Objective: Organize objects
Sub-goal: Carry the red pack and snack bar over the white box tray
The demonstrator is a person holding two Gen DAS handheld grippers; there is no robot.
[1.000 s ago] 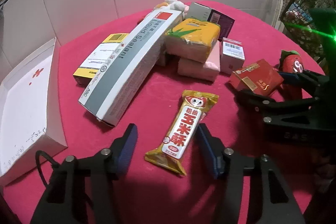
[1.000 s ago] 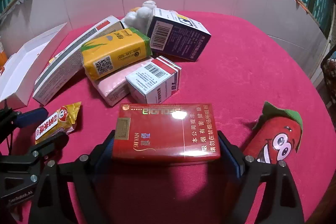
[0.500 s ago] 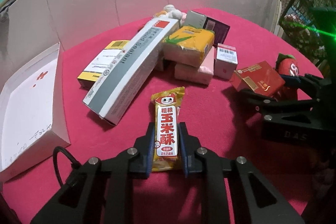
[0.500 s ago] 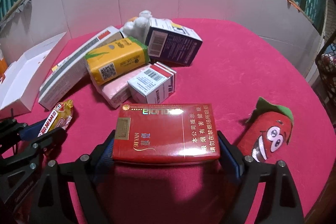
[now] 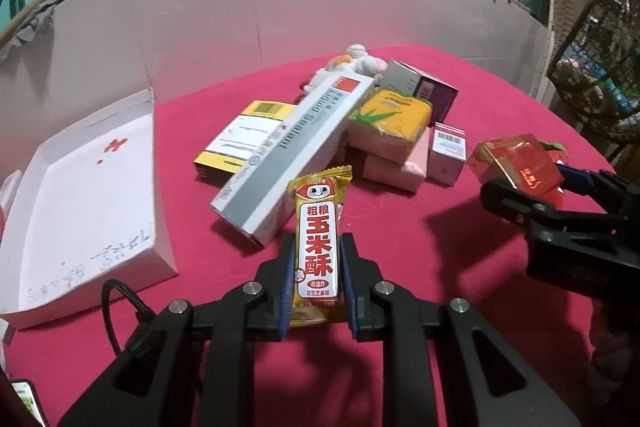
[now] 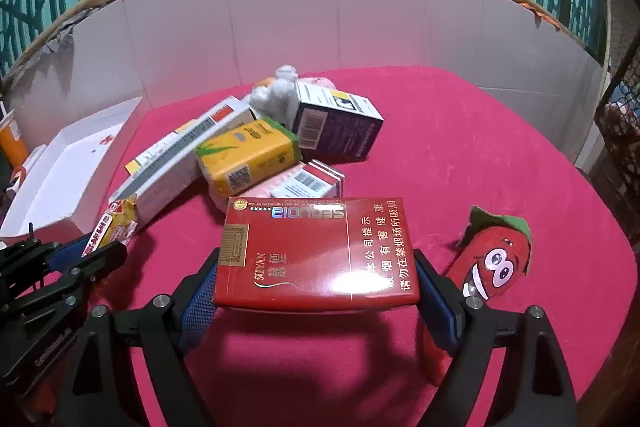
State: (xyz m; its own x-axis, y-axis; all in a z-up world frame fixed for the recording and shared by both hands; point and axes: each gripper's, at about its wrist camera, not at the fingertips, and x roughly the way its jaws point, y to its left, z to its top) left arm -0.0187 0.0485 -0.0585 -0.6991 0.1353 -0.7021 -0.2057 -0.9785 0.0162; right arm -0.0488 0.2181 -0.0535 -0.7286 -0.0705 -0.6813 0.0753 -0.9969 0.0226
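My left gripper [image 5: 316, 247] is shut on a yellow snack bar [image 5: 318, 239] and holds it above the red tablecloth; it also shows in the right wrist view [image 6: 112, 227]. My right gripper [image 6: 318, 267] is shut on a red cigarette carton [image 6: 316, 251], lifted off the cloth; the carton shows at the right of the left wrist view [image 5: 516, 167]. A white open box [image 5: 76, 195] lies at the left.
A pile sits mid-table: a long grey-white sealant box [image 5: 296, 151], a yellow tissue pack [image 6: 248, 157], a pink pack [image 5: 394, 163], a small red-white box [image 5: 446, 153], a purple box [image 6: 336, 125], a plush toy [image 6: 276, 93]. A red chili plush [image 6: 494, 263] lies right. White wall panels ring the table.
My left gripper closed on the snack bar and lifted it off the cloth. My right gripper raised the red carton. Both views have risen.
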